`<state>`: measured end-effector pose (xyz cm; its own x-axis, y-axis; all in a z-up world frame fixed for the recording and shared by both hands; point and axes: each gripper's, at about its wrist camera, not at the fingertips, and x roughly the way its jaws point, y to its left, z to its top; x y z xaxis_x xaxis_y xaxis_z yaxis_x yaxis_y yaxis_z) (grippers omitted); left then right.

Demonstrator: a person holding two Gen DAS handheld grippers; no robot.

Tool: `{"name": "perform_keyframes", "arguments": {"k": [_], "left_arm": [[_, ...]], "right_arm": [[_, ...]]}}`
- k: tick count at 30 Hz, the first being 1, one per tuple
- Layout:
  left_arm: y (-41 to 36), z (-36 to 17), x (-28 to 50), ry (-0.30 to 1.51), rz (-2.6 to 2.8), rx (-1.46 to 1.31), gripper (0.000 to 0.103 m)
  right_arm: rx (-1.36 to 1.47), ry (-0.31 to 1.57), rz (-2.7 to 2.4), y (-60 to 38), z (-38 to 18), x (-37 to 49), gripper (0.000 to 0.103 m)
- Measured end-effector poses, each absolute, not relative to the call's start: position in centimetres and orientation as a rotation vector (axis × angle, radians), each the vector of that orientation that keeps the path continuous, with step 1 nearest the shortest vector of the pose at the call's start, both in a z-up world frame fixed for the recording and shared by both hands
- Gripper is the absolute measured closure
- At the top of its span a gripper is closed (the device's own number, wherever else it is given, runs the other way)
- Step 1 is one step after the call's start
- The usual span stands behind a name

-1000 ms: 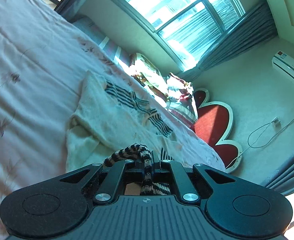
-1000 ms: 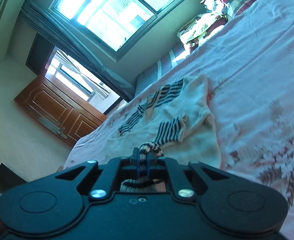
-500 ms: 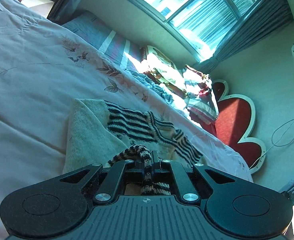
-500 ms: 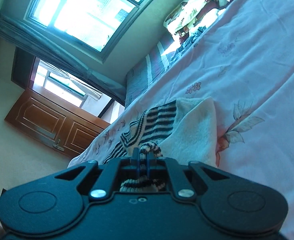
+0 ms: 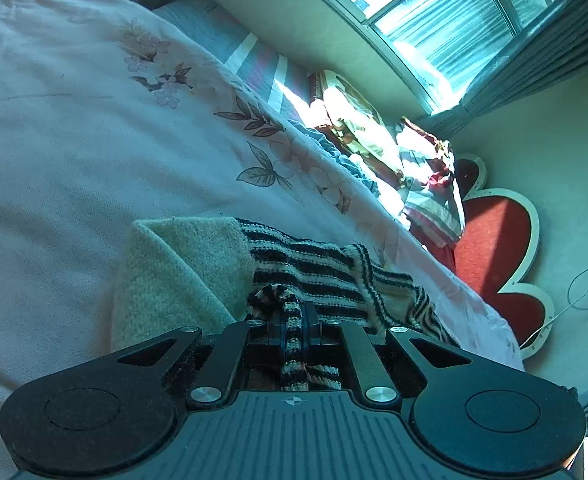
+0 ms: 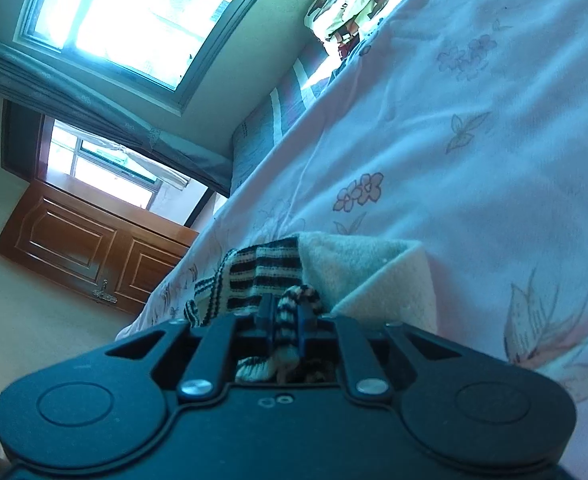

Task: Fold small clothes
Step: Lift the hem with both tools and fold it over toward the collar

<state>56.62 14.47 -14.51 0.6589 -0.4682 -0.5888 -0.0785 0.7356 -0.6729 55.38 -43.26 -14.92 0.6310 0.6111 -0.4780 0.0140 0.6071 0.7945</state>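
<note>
1. a small cream knit sweater [image 5: 182, 276] with black-and-cream striped trim is seen lying folded over on the bed [image 5: 74, 152], low in the middle of both views.
2. the left claw [image 5: 294, 320] is at the bottom centre of the left wrist view; a striped bit of the knit is caught between its jaws, which are opening right now, though the cloth looks pinched yet.
3. the right claw [image 6: 288, 320] is at the bottom centre of the right wrist view, same deal: jaws opening, a striped fold sitting between them, looks to be touched on both sides.
4. the bed is covered by a pale floral sheet [image 6: 473, 140].
5. a heap of bedding [image 5: 373, 144] is piled at the far edge, right of centre in the left view.
6. a window [image 6: 126, 12] is seen upper left in the right view, a wooden cabinet [image 6: 90, 244] at left.
</note>
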Motion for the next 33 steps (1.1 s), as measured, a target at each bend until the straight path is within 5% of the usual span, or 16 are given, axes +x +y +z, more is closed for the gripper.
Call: {"name": "perform_keyframes", "arguments": {"k": [4,11,14,17,25,27,31,33], "left_arm": [[14.9,-15.0,57.2,0.806,-0.251,-0.795,0.076],[14.4,-12.7,57.4,0.718,-0.21,-0.681,0.026],[14.2,-12.0,57.7,0.753,-0.202,-0.537,0.028],[12.9,-11.6,58.2,0.799,-0.209,-0.374,0.053],[10.1,-11.2,58.8,0.847,-0.199,-0.144,0.053],[9.9,-11.0,58.5,0.839,-0.186,-0.101,0.065],[9.5,-10.6,57.3,0.815,-0.187,-0.047,0.073],[9.1,-10.5,56.8,0.794,-0.176,-0.013,0.09]], "right_arm": [[0.862,0.766,0.356,-43.8,-14.4,55.5,0.073],[0.839,0.68,0.326,-45.1,-12.9,55.3,0.069],[0.754,0.688,0.349,-45.0,-12.0,55.5,0.069],[0.616,0.729,0.382,-43.3,-11.5,55.9,0.071],[0.4,0.804,0.408,-39.0,-11.9,56.5,0.078],[0.351,0.806,0.413,-38.2,-11.8,56.4,0.083],[0.221,0.799,0.442,-36.3,-11.3,55.9,0.094],[0.169,0.779,0.435,-35.7,-11.2,55.8,0.095]]}}
